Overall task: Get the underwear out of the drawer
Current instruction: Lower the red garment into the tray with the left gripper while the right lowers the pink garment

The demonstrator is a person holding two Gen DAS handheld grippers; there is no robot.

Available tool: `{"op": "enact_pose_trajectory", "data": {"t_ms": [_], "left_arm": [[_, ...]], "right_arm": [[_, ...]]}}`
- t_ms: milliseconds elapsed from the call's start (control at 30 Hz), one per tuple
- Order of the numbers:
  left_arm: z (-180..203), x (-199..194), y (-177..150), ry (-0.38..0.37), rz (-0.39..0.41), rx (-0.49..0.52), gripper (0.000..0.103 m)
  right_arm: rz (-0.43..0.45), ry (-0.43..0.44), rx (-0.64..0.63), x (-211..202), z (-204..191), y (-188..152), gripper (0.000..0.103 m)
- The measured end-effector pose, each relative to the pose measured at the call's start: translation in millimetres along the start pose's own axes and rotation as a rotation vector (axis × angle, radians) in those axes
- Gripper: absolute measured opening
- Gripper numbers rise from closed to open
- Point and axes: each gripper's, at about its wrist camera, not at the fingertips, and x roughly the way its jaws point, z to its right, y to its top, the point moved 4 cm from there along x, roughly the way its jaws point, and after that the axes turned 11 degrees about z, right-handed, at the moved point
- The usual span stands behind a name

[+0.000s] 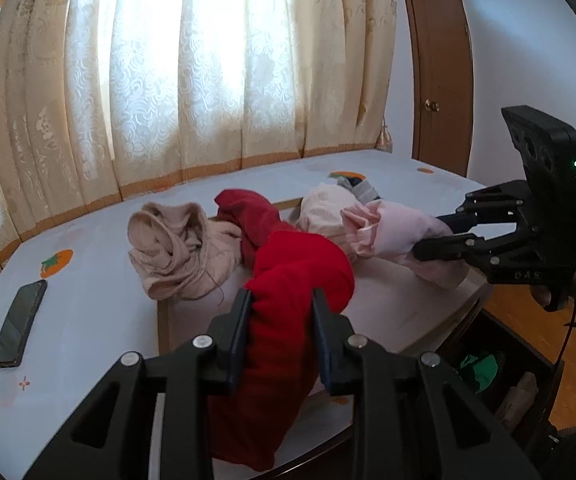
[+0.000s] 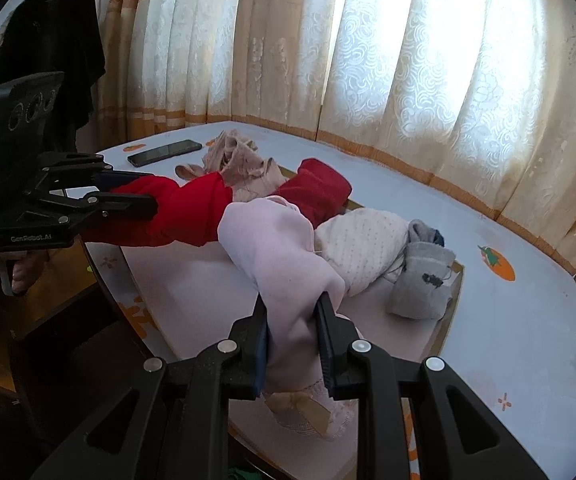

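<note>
The left gripper (image 1: 281, 312) is clamped on the red underwear (image 1: 300, 272) and the right gripper (image 2: 292, 318) on the pink underwear (image 2: 283, 252), both held over the near tabletop (image 1: 87, 320), likely for depositing beside the garment pile (image 1: 183, 248).

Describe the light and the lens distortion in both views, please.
Left wrist view: daylight through the curtain burns its middle folds white; the fisheye bends the table edge, and the corners are black. Right wrist view: the same backlight overexposes the curtain; the red garment and pink garment stay sharp, with soft shadows.
</note>
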Motion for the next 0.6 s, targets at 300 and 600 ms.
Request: {"op": "enact_pose_trajectory", "data": {"t_ms": [300, 600], "left_arm": [[-2, 4, -3, -0.032, -0.025, -0.005, 0.027], [-8, 12, -3, -0.045, -0.049, -0.031, 0.029]], "right_arm": [[-0.050, 0.045, -0.040, 16, -12, -10, 0.024], [-0.086, 0.063, -0.051, 27, -19, -18, 0.024]]}}
